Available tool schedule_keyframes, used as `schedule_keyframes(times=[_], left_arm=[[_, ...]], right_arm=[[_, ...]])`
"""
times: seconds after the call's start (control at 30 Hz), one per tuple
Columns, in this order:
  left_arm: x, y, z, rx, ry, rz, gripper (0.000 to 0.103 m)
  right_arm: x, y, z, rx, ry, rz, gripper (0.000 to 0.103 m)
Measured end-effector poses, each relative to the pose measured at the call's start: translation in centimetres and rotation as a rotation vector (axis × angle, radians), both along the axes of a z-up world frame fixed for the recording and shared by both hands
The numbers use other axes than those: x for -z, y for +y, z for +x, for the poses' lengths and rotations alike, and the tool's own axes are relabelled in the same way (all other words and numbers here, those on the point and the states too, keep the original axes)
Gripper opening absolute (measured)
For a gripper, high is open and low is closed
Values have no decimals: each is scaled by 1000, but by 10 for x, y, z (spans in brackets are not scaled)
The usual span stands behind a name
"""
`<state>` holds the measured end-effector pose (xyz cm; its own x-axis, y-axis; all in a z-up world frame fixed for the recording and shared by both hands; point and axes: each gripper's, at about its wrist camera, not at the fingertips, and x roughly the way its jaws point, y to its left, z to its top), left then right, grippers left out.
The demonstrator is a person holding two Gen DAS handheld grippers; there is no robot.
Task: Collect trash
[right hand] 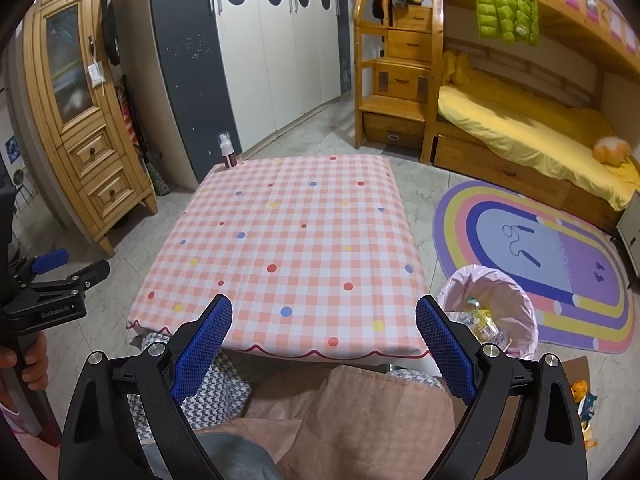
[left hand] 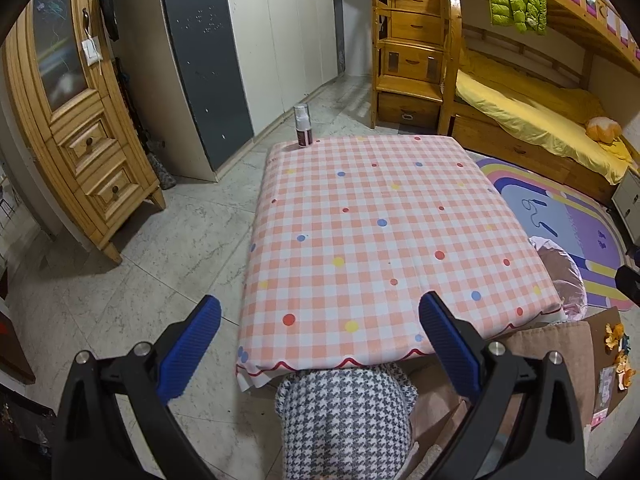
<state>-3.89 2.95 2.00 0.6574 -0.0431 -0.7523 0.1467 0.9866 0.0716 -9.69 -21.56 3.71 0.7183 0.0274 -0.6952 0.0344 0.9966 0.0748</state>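
A trash bin lined with a pink bag (right hand: pixel 490 308) stands on the floor at the table's right front corner, with wrappers inside; its edge shows in the left wrist view (left hand: pixel 560 276). A small spray bottle (left hand: pixel 303 126) (right hand: pixel 227 152) stands upright on the far left corner of the checked tablecloth (left hand: pixel 380 240) (right hand: pixel 288 256). My left gripper (left hand: pixel 320 340) is open and empty above the table's near edge. My right gripper (right hand: pixel 324 340) is open and empty above the near edge too. The left gripper also shows at the left of the right wrist view (right hand: pixel 52 280).
Orange peel and scraps lie on cardboard on the floor at the right (left hand: pixel 618 356) (right hand: pixel 584 400). A rainbow rug (right hand: pixel 560 260), bunk bed (right hand: pixel 540 128), wooden cabinet (left hand: pixel 72 140) and wardrobe (right hand: pixel 260 48) surround the table. My knees are under the near edge.
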Motion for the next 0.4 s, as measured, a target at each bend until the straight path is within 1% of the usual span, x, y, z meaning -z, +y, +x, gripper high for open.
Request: schedule_keyframes(times=[0.13,0.23,0.3,0.37,0.4], left_arm=[[1,-4,0,20,-7,-7,96],[3,-9,2,39,-5,-2,96],[6,-11,5,37,-1,8,96],[11,-13,7,40,2,12,96],[14,-14,9,51,11,-1,96]], right_arm=[[3,0,2,5,4,7,92],[4,-10,1,32,-11,22,92],[5,-26,-1,69,-27,18,92],[8,-52,-8,144,-49,-10,92],[12,-65,-12,179,-59,-18,92]])
